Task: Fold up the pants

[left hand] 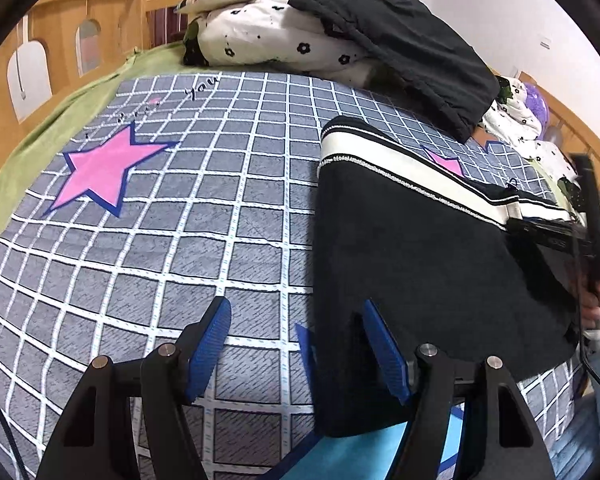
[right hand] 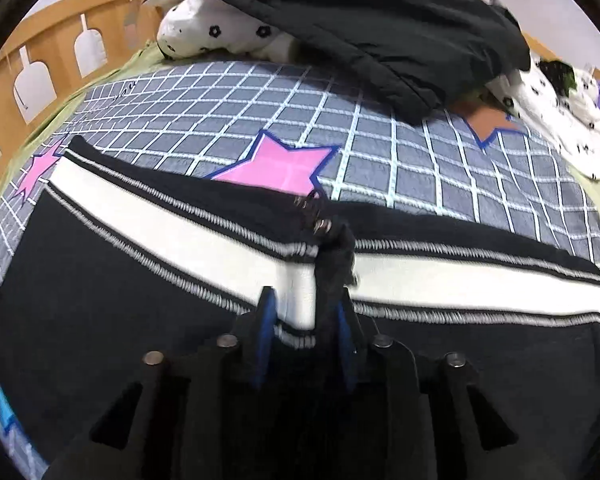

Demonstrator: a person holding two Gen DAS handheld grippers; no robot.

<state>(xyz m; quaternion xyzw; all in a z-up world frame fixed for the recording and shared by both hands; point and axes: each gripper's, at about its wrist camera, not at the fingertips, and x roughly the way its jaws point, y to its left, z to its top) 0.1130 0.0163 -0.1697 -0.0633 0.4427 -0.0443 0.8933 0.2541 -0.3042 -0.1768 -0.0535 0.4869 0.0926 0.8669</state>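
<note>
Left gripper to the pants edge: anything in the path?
Nothing visible. The left gripper is open right at the near edge of the pants, with only bare checked bedsheet between its fingers. The right gripper is already shut on the pants.

Left wrist view looks low along the checked bed [left hand: 236,216] toward the headboard, pants [left hand: 420,260] off right. Right wrist view sits close over the pants [right hand: 140,280], facing likewise. Both share the dark jacket [left hand: 400,52] pile.
</note>
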